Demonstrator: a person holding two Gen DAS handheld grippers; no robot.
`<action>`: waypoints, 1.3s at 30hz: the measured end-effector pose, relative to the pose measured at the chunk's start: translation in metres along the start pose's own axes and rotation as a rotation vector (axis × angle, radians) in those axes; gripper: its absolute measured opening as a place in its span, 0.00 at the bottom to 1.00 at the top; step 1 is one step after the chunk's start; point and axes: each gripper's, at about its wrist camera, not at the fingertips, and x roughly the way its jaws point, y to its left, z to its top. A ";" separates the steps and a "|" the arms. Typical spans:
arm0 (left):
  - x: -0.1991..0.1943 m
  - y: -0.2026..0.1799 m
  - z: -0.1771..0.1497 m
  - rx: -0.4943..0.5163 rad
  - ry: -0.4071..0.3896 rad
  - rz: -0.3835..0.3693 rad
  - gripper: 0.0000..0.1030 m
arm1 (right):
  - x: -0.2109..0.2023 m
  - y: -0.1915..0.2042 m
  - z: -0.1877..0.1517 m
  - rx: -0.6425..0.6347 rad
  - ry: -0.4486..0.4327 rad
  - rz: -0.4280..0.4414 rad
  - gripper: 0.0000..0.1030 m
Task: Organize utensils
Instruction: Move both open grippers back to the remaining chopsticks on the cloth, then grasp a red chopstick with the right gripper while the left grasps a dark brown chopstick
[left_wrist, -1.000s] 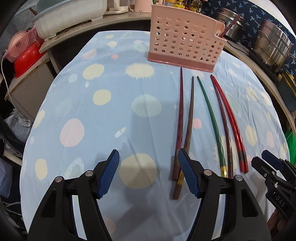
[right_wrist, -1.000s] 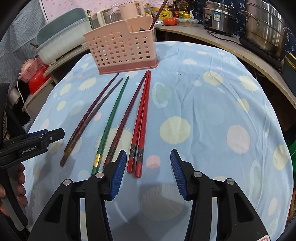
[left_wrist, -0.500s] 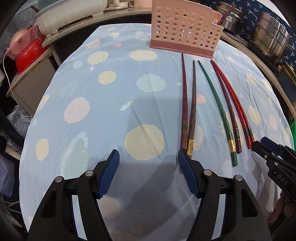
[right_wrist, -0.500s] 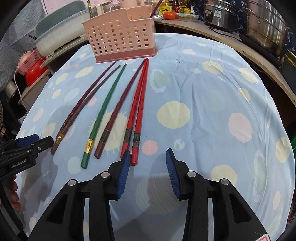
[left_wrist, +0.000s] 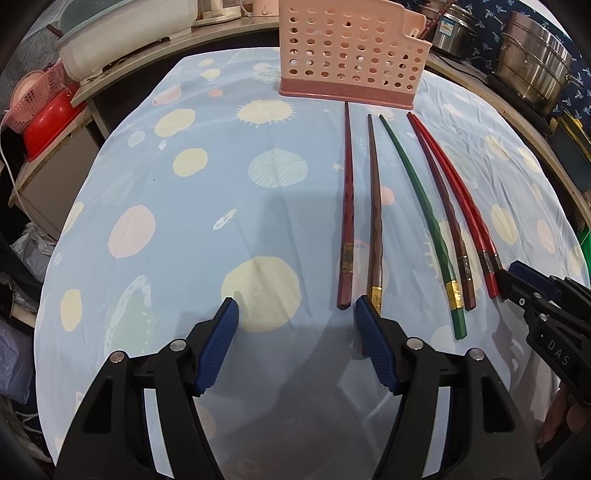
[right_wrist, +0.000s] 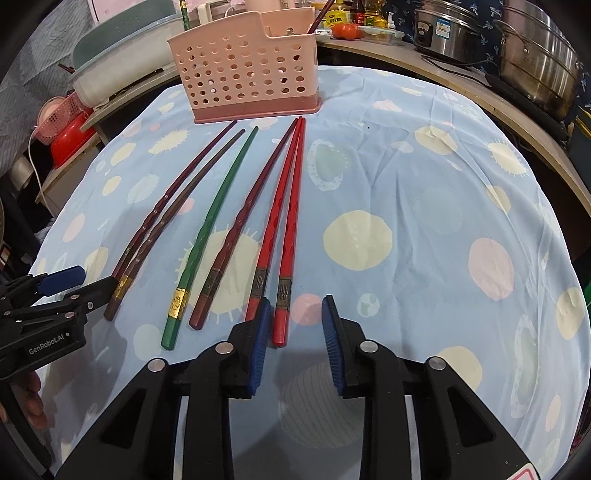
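On the blue spotted cloth (right_wrist: 424, 206), six chopsticks lie in a row before the pink holder (right_wrist: 245, 70) (one more stands inside). The right gripper (right_wrist: 297, 334) is released around the end of the outer red chopstick (right_wrist: 290, 236). The left gripper (left_wrist: 295, 341) is released, beside the brown chopstick (left_wrist: 375, 206).

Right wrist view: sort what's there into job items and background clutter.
For the job:
- six loose chopsticks: green chopstick, red pair, three dark reddish-brown ones
- pink perforated holder
- right gripper

Clutter:
- steel pots
- red basin
- tomato
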 end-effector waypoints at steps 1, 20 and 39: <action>0.000 0.000 0.001 -0.003 -0.002 -0.004 0.60 | 0.001 0.001 0.000 -0.002 0.000 0.001 0.21; 0.012 -0.008 0.019 -0.005 -0.019 -0.046 0.30 | 0.005 0.002 0.006 0.000 -0.006 0.014 0.17; 0.004 -0.010 0.013 -0.020 -0.004 -0.125 0.07 | 0.003 -0.003 0.004 0.022 -0.005 0.029 0.07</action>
